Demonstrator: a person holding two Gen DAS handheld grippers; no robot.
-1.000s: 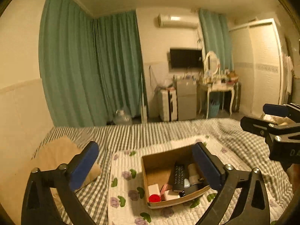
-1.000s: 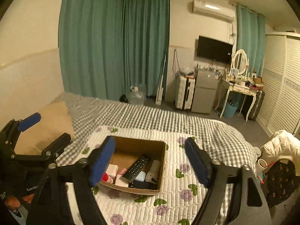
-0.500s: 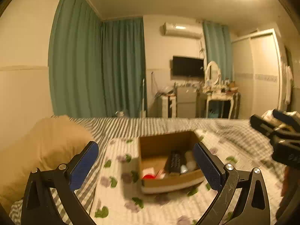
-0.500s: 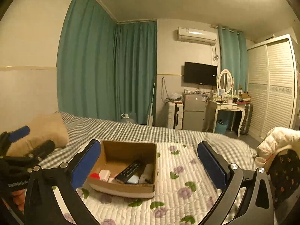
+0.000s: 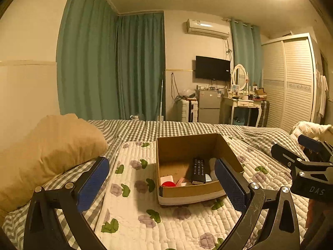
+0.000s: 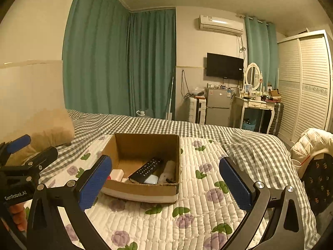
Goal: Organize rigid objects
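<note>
**Box packed, grippers empty**

My left gripper (image 5: 161, 179) and right gripper (image 6: 165, 177) hang spread wide, holding nothing. Ahead on the bed (image 6: 208, 129), the box (image 6: 143, 189) holds the remote (image 6: 146, 169) and small items; little seems left.

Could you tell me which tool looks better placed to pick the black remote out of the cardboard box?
Probably the left tool: it is open, and in its view the black remote lies between its fingers, inside the cardboard box. The right tool, also open, is centred just right of the box.
</note>
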